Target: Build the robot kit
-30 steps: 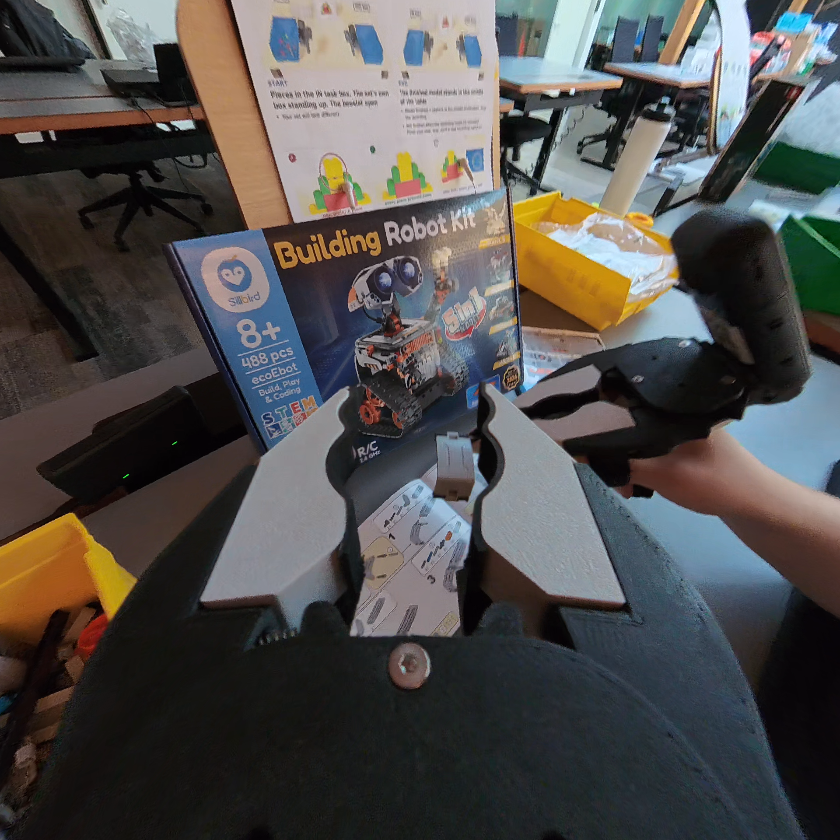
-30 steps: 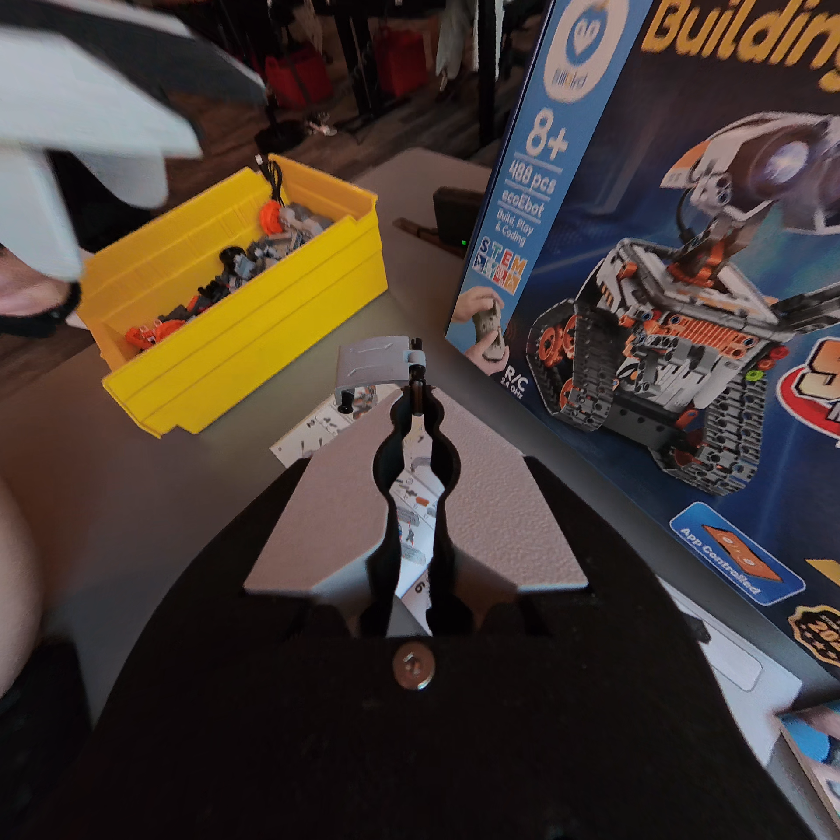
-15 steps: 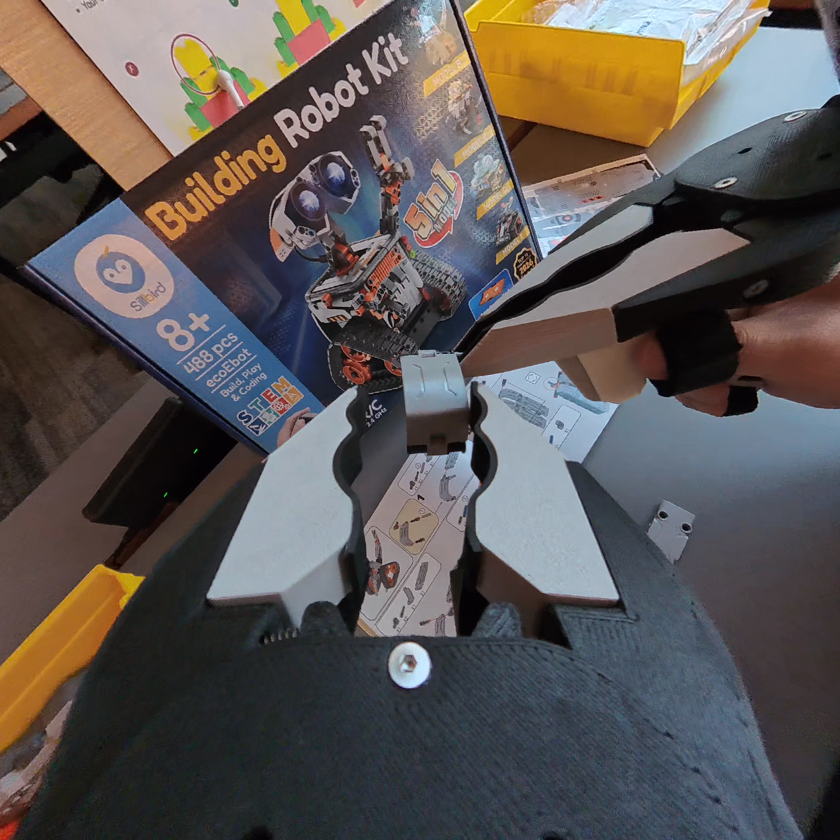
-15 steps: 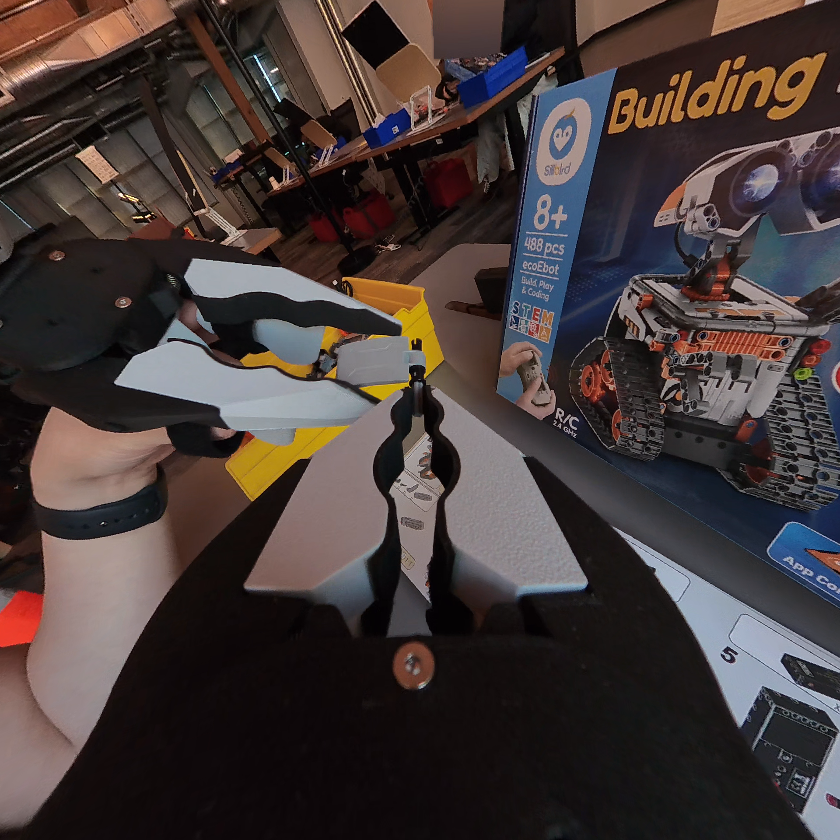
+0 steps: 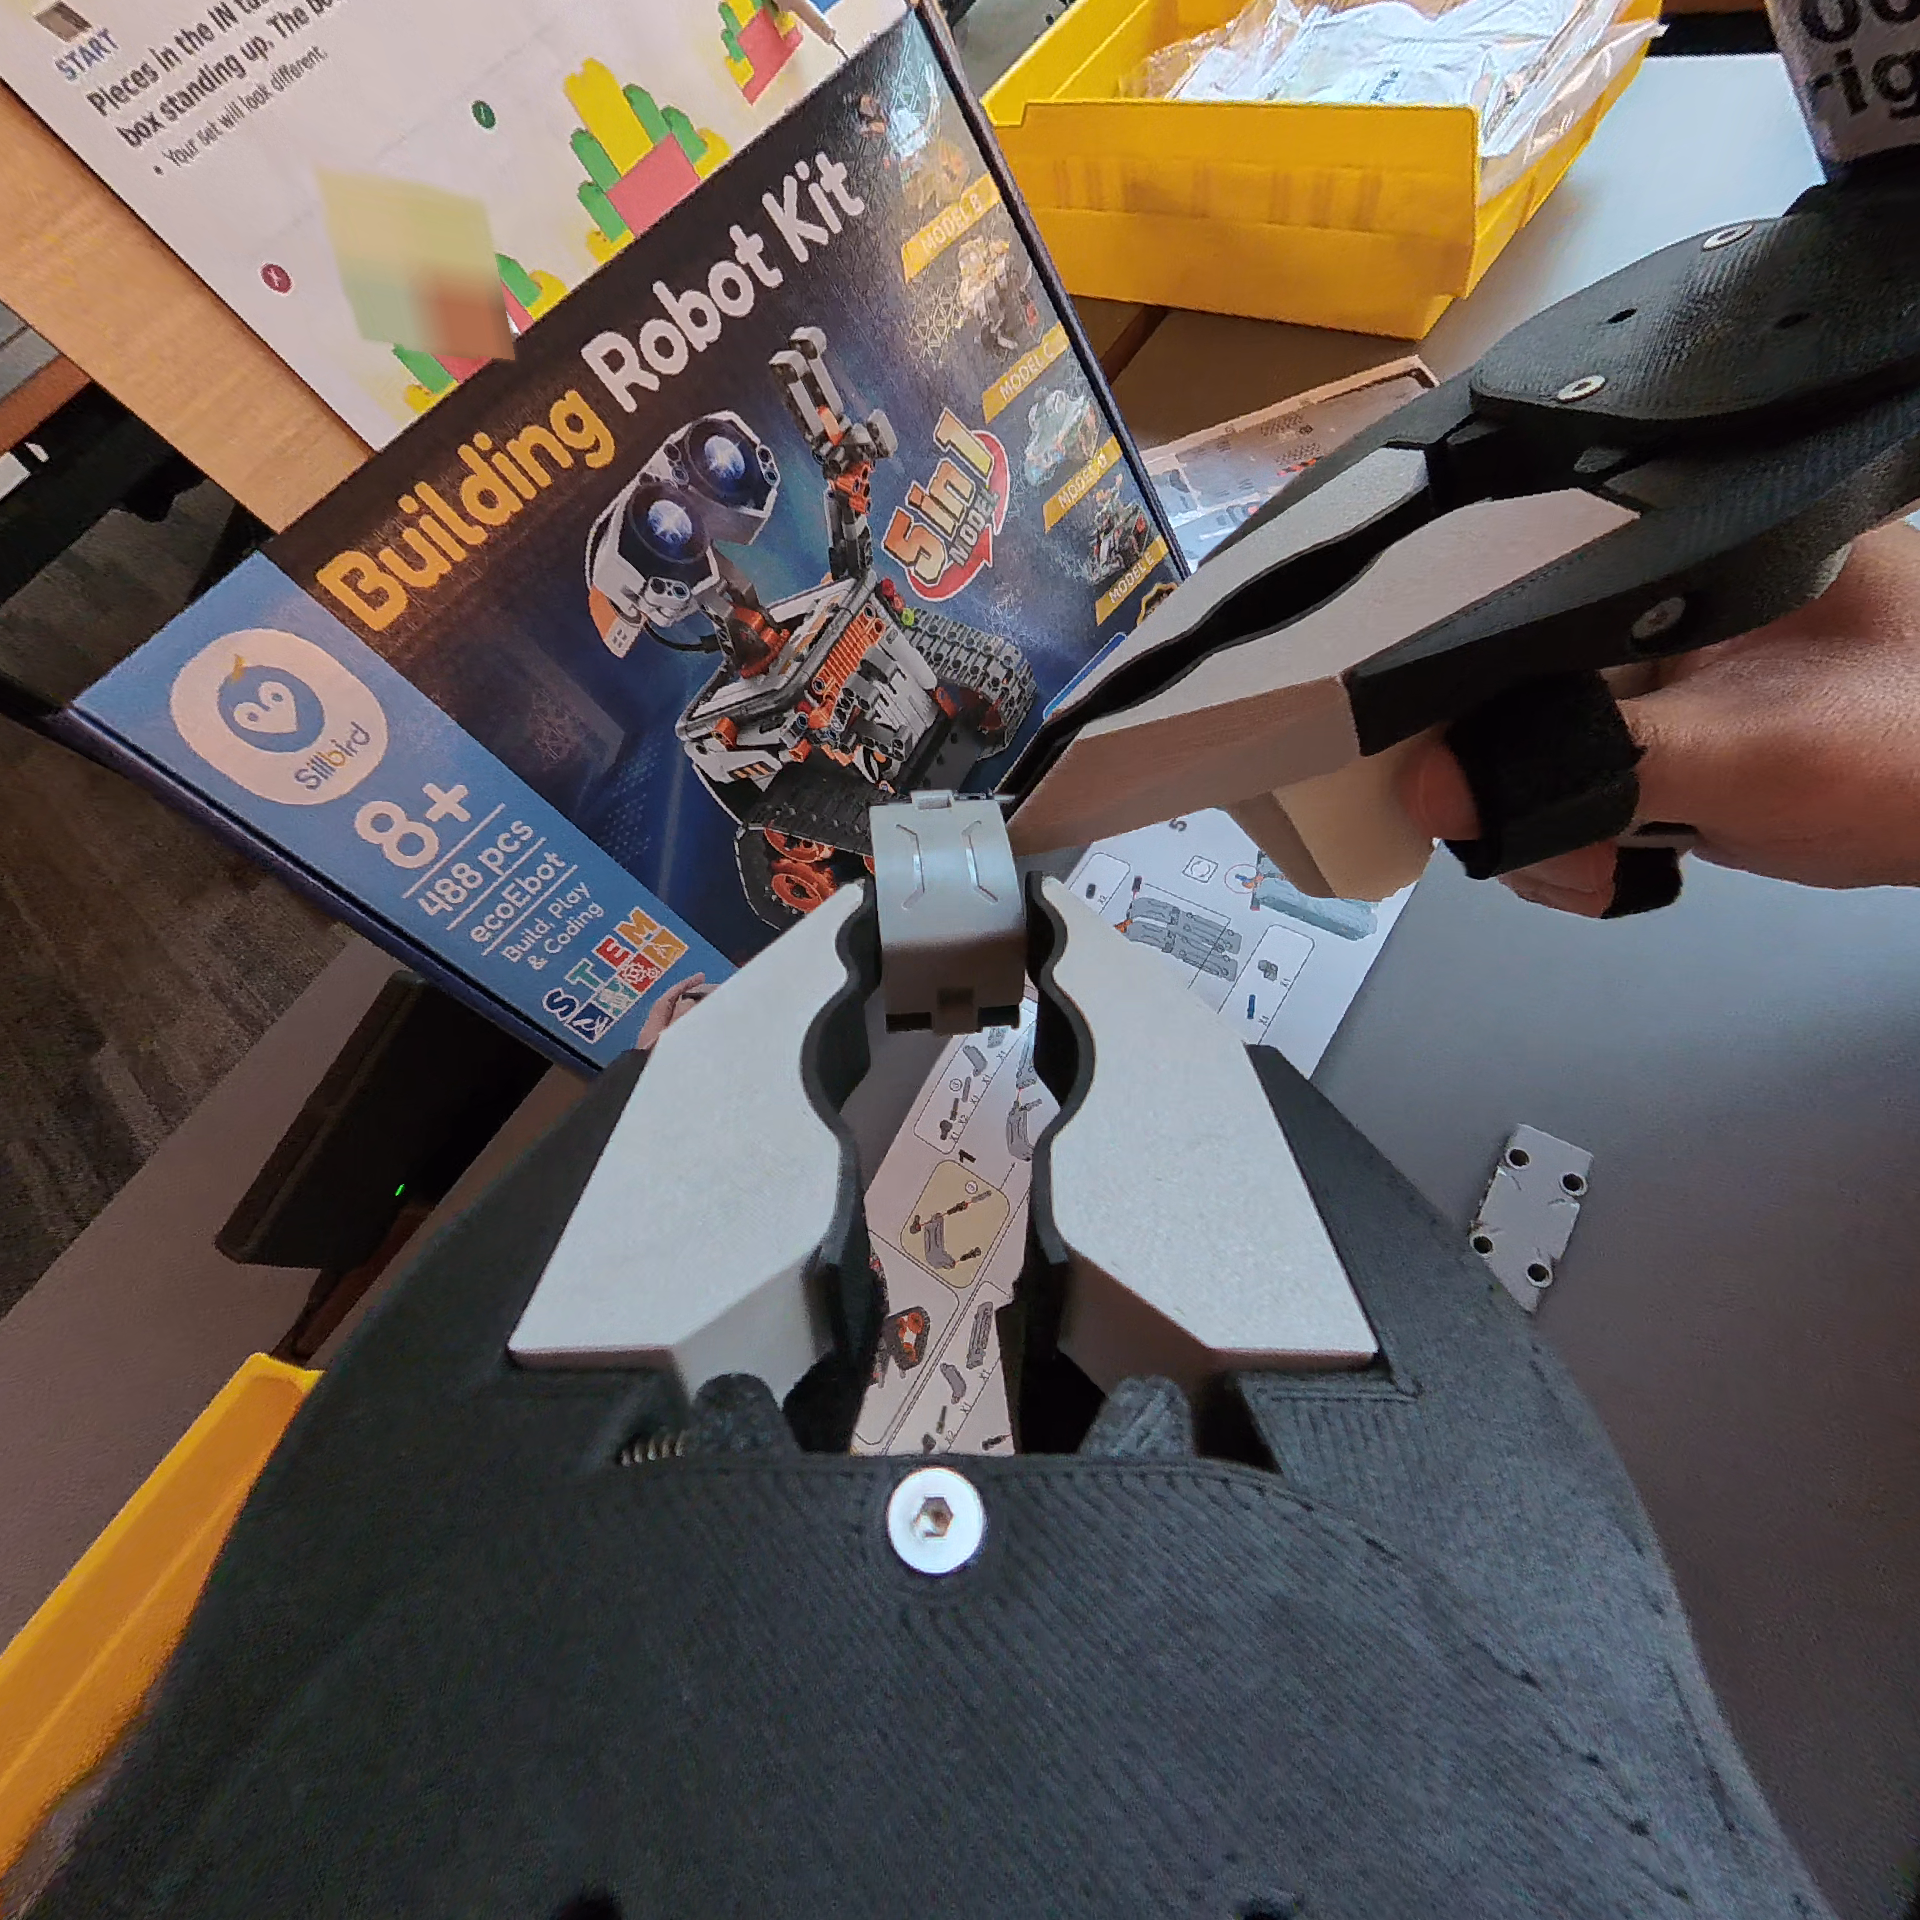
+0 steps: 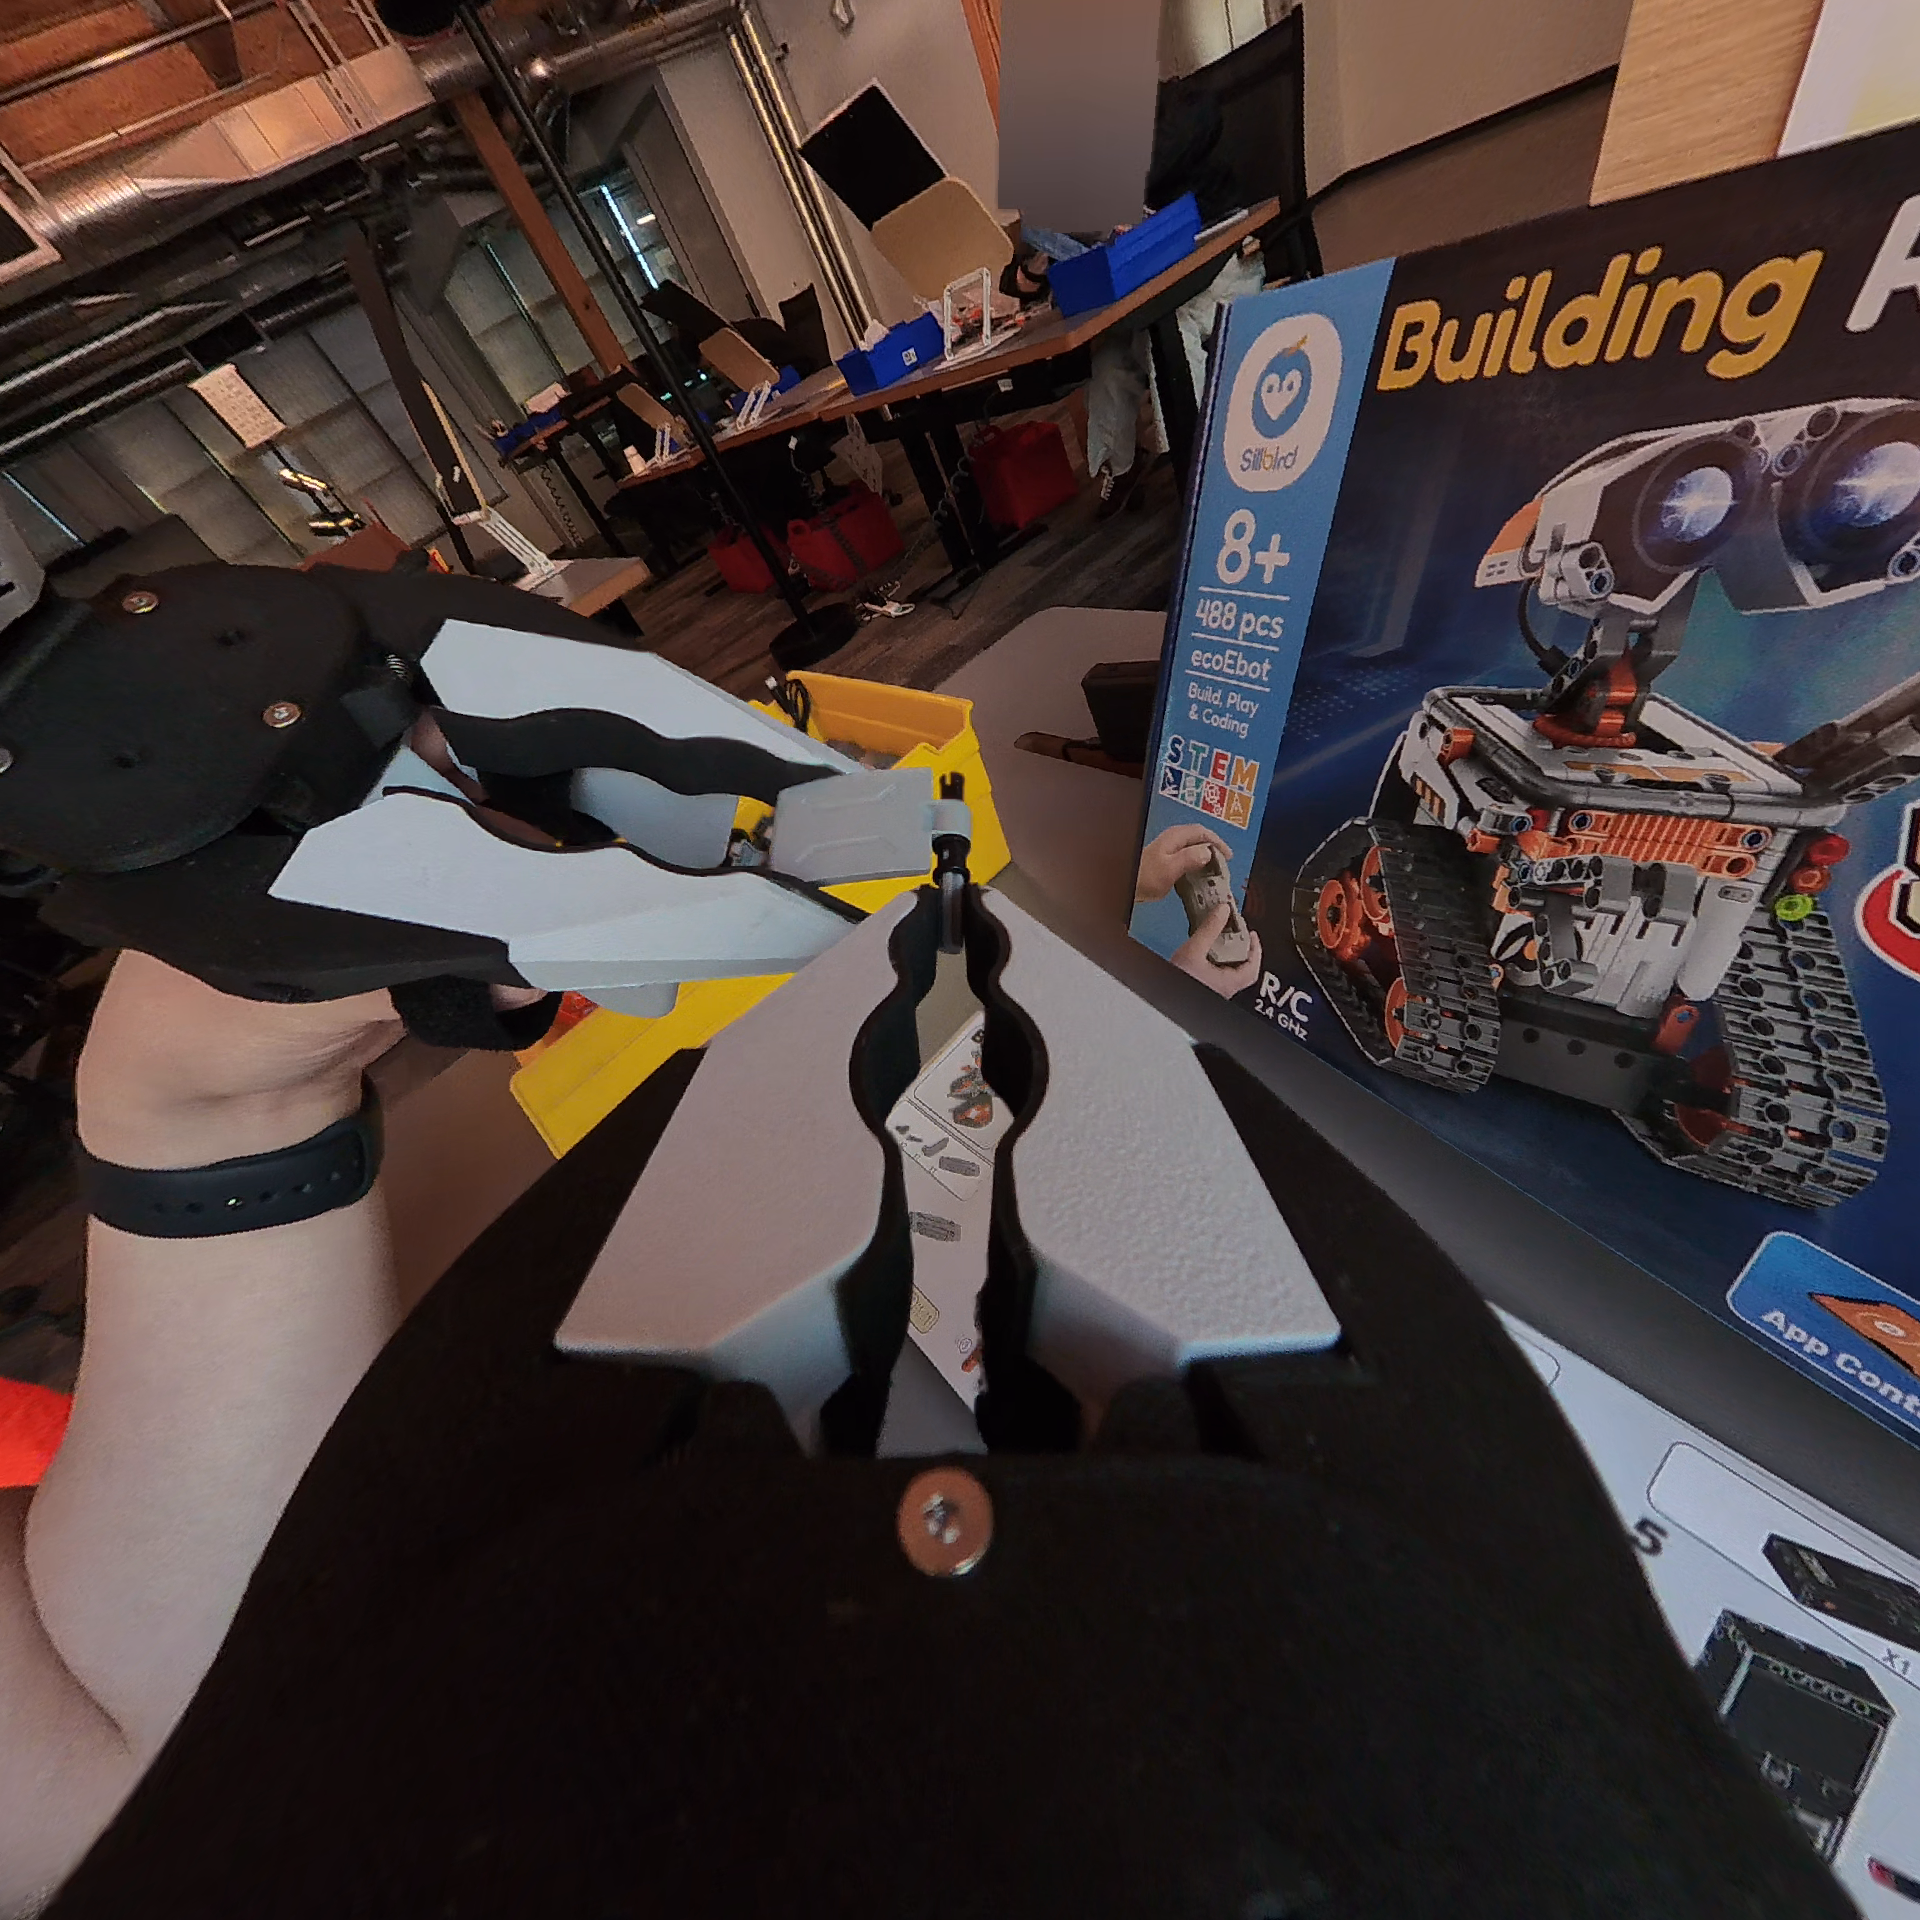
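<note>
The left tool is closed on a curved grey building-kit panel, holding it above the table with its long axis running toward twelve o'clock. From about two o'clock the right tool comes in almost shut, pinching a small black pin whose tip meets the panel's far end; seen along the right tool, the panel lies at about ten o'clock. Underneath lies an instruction sheet, the kit box stands behind, and a flat grey plate rests at three o'clock.
</note>
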Action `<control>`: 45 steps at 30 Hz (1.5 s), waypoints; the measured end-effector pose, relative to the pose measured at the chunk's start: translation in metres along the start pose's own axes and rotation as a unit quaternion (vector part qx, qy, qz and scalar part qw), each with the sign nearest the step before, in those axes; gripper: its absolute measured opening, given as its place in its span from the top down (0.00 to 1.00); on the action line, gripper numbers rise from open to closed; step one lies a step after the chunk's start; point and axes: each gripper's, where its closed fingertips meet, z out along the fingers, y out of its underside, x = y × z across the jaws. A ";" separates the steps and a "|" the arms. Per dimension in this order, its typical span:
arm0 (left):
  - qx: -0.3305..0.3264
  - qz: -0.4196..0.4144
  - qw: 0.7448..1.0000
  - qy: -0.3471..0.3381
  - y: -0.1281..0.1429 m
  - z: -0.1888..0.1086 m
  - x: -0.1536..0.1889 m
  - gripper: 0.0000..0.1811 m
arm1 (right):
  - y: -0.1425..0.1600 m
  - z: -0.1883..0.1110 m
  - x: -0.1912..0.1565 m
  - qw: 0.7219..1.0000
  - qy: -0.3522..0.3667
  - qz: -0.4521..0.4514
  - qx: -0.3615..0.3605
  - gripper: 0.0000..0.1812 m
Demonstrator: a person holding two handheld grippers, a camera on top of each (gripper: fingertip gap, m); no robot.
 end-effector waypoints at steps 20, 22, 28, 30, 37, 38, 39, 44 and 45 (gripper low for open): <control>0.101 -0.079 0.992 -0.006 -0.026 -0.051 -0.021 0.86 | 0.177 0.011 -0.073 0.867 -0.321 -0.259 -0.280 0.87; 0.102 -0.075 0.992 -0.008 -0.026 -0.053 -0.021 0.86 | 0.200 0.009 -0.079 0.842 -0.340 -0.277 -0.313 0.89; 0.116 -0.079 0.990 -0.005 -0.031 -0.058 -0.021 0.86 | 0.217 0.019 -0.090 0.813 -0.320 -0.377 -0.308 0.92; 0.116 -0.078 0.990 -0.004 -0.031 -0.058 -0.020 0.86 | 0.226 0.025 -0.088 0.790 -0.296 -0.420 -0.333 0.92; 0.120 -0.070 0.990 0.000 -0.034 -0.063 -0.016 0.86 | 0.238 0.028 -0.086 0.728 -0.272 -0.468 -0.420 0.92; 0.121 -0.070 0.990 0.000 -0.035 -0.064 -0.016 0.86 | 0.237 0.029 -0.086 0.725 -0.267 -0.473 -0.423 0.92; 0.122 -0.070 0.990 0.000 -0.035 -0.065 -0.015 0.86 | 0.238 0.028 -0.085 0.720 -0.264 -0.476 -0.430 0.92; 0.124 -0.072 0.990 0.003 -0.035 -0.067 -0.015 0.86 | 0.242 0.023 -0.085 0.712 -0.270 -0.444 -0.472 0.98; 0.124 -0.072 0.990 0.003 -0.035 -0.067 -0.015 0.86 | 0.243 0.023 -0.086 0.714 -0.271 -0.437 -0.475 0.98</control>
